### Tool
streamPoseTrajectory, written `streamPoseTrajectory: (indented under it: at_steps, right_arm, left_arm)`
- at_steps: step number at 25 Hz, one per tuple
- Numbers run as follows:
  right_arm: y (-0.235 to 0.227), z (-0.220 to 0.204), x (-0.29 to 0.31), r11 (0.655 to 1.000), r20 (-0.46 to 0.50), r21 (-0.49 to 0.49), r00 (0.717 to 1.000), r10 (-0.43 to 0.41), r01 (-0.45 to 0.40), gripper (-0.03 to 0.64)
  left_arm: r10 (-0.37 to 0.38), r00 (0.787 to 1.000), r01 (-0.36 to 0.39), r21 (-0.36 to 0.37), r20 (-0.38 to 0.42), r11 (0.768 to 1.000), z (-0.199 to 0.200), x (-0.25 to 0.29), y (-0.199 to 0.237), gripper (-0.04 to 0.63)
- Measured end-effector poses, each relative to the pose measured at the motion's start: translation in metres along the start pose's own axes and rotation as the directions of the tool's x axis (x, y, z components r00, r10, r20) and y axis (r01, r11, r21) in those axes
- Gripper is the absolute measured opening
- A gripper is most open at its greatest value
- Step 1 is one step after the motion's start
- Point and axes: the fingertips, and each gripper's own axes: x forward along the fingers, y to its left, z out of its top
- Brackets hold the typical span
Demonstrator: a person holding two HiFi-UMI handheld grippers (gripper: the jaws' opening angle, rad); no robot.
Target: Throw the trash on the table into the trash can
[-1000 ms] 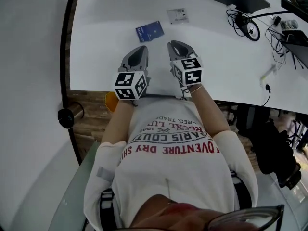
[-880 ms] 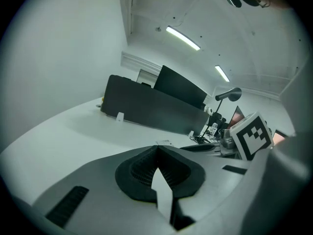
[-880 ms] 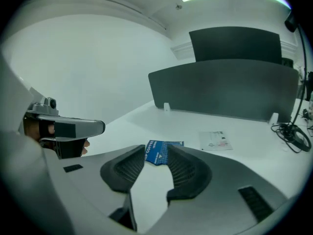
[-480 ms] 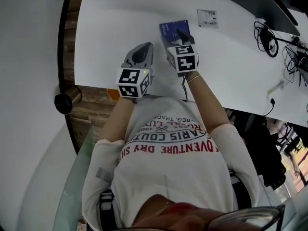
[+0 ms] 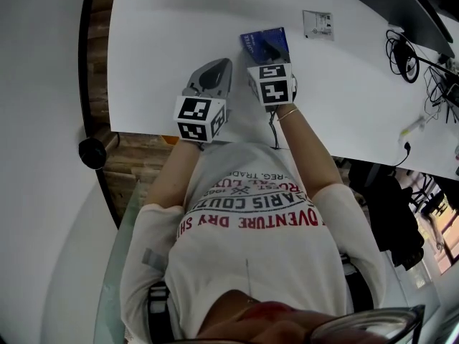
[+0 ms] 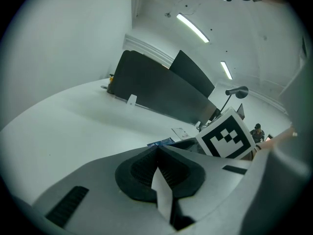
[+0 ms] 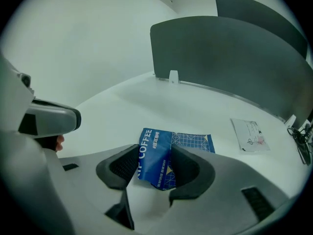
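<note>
A blue coffee packet (image 5: 264, 43) lies flat on the white table (image 5: 165, 41). My right gripper (image 5: 270, 51) reaches over its near end. In the right gripper view the packet (image 7: 159, 155) sits between the spread pads of the right gripper (image 7: 155, 152); the left pad stands clear of it and the right pad is close beside its edge. A white printed card (image 5: 318, 25) lies further back on the right. My left gripper (image 5: 217, 70) rests near the table's front edge, and in its own view the left gripper (image 6: 157, 150) has its pads pressed together with nothing held.
A dark divider panel (image 7: 220, 58) runs along the table's back. Cables (image 5: 401, 49) and a plug lead (image 5: 416, 129) lie at the right end. A black round object (image 5: 93, 153) sits on the floor at the left, past the table's curved edge.
My right gripper has moved forward onto the blue packet and its jaws have spread apart. The left gripper has stayed near the front edge.
</note>
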Motion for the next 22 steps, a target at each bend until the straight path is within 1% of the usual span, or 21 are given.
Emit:
streamPoseTrajectory:
  at_steps: [1, 2, 3, 4, 6, 9, 12, 15, 17, 19, 22]
  right_arm:
    - [0.003, 0.001, -0.001, 1.000, 0.000, -0.004, 1.000, 0.007, -0.007, 0.217]
    - [0.005, 0.001, -0.002, 1.000, 0.000, -0.005, 1.000, 0.011, -0.011, 0.176]
    - [0.006, 0.000, -0.003, 1.000, -0.001, -0.006, 1.000, 0.012, -0.012, 0.093]
    - [0.007, -0.001, -0.005, 1.000, -0.003, -0.011, 1.000, 0.012, -0.012, 0.059]
    - [0.008, -0.002, -0.007, 0.999, -0.009, -0.031, 1.000, 0.020, -0.020, 0.045]
    - [0.010, -0.003, -0.013, 0.997, -0.003, -0.054, 0.998, 0.058, -0.058, 0.029]
    - [0.018, 0.000, -0.030, 0.992, 0.042, -0.081, 0.994, 0.105, -0.101, 0.028]
    - [0.033, 0.001, -0.054, 0.981, 0.082, -0.137, 0.985, 0.153, -0.141, 0.028]
    - [0.047, -0.001, -0.073, 0.968, 0.097, -0.177, 0.976, 0.197, -0.178, 0.028]
    - [0.063, -0.006, -0.091, 0.949, 0.112, -0.225, 0.962, 0.250, -0.221, 0.028]
    - [0.092, -0.019, -0.117, 0.907, 0.117, -0.302, 0.933, 0.340, -0.293, 0.028]
  left_arm:
    - [0.000, 1.000, 0.000, 0.001, 0.002, 1.000, 0.001, -0.002, 0.001, 0.023]
    - [0.000, 1.000, 0.000, 0.001, 0.006, 1.000, 0.002, -0.004, 0.002, 0.023]
    - [0.001, 1.000, -0.001, 0.000, 0.009, 1.000, 0.002, -0.006, 0.001, 0.023]
    - [0.001, 1.000, -0.001, 0.000, 0.013, 1.000, 0.003, -0.008, 0.001, 0.023]
    - [0.005, 1.000, -0.005, 0.004, 0.022, 1.000, 0.004, -0.012, -0.002, 0.023]
    - [0.032, 0.999, -0.032, 0.009, 0.042, 0.999, 0.005, -0.020, -0.004, 0.023]
    - [0.070, 0.995, -0.070, 0.002, 0.074, 0.998, 0.005, -0.032, -0.011, 0.023]
    - [0.117, 0.985, -0.117, -0.010, 0.124, 0.993, 0.002, -0.053, -0.027, 0.023]
    - [0.159, 0.973, -0.156, -0.028, 0.165, 0.987, -0.003, -0.070, -0.041, 0.023]
    - [0.209, 0.957, -0.201, -0.058, 0.202, 0.978, -0.014, -0.091, -0.054, 0.023]
    - [0.301, 0.921, -0.280, -0.117, 0.247, 0.953, -0.039, -0.124, -0.069, 0.023]
